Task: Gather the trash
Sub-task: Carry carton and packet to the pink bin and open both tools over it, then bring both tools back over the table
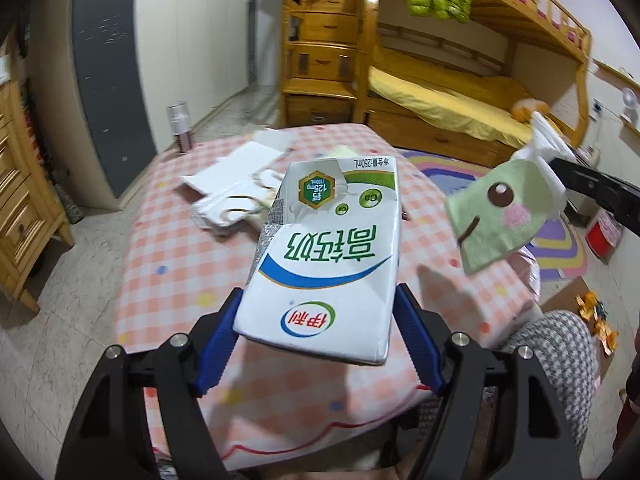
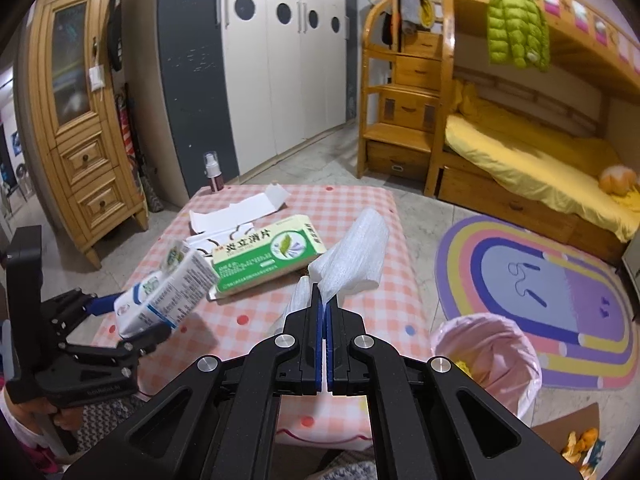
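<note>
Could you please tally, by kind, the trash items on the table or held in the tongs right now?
Milk cartons: 1
Tissue packets: 1
Medicine boxes: 1
Flattened white boxes: 1
Total: 4

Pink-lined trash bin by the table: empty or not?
Not empty. Yellow scraps show inside the pink-lined trash bin in the right wrist view; how full, cannot tell.

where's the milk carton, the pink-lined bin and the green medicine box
milk carton (image 1: 324, 256): left wrist view, on its printed front face.
pink-lined bin (image 2: 520, 344): right wrist view, on the pink liner at the rim's far right side.
green medicine box (image 2: 264, 256): right wrist view, on its printed top face.
</note>
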Demonstrator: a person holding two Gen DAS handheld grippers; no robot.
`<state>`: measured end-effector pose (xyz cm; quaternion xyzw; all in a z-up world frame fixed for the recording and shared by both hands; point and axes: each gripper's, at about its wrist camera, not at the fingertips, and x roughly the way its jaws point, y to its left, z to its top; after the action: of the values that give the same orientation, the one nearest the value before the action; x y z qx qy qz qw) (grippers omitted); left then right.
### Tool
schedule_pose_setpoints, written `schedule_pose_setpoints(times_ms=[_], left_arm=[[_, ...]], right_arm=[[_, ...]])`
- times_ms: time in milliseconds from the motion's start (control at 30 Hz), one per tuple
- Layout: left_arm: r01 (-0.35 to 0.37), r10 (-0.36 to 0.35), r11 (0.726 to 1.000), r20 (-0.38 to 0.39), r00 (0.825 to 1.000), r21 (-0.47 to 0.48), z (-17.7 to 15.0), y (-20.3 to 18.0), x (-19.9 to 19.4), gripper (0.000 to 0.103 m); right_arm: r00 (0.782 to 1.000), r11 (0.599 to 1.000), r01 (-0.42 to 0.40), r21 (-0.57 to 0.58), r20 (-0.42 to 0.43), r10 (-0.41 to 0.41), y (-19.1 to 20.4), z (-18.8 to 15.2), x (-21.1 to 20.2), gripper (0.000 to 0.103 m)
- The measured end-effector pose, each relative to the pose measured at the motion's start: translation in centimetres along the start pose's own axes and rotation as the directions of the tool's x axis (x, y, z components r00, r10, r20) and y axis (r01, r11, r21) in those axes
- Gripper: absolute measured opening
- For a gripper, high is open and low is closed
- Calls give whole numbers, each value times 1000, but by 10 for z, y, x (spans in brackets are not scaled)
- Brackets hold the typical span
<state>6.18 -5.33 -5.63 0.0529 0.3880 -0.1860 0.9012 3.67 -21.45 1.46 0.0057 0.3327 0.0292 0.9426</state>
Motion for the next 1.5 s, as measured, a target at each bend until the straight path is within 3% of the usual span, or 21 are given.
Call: schedule_pose_setpoints(times_ms=[300,533,833,1133,1200,1267,1333,1500], left_arm=[[82,-80,984,-20,997,155,19,-83,21,72],[144,-137,942,-45,990,302,36,-159,52,73],[220,-203,898,-84,976,382,54,-228,93,73],[304,-286,867,-106,952,395,80,-279,136,73],[323,-307,864,-102,946,387,86,-283,140,73],[324,-313,869,-91,945,375,92,-283,141,85],[309,-310,876,-58,949,370,94,-278,137,89],[277,-282,903,-33,959,328,100,-258,129,90]], right_arm=[[996,993,88,83,-5,-87,-56,-17,-13,1],[986,969,166,181,-48,-160,-121,-38,-12,1],[962,928,269,256,-119,-246,-188,-60,10,1],[949,896,307,320,-176,-262,-243,-70,42,2],[949,892,304,333,-190,-252,-250,-73,49,6],[946,886,309,346,-211,-248,-256,-77,55,18],[943,879,316,358,-219,-250,-260,-81,57,33],[942,870,322,373,-213,-258,-257,-84,47,38]])
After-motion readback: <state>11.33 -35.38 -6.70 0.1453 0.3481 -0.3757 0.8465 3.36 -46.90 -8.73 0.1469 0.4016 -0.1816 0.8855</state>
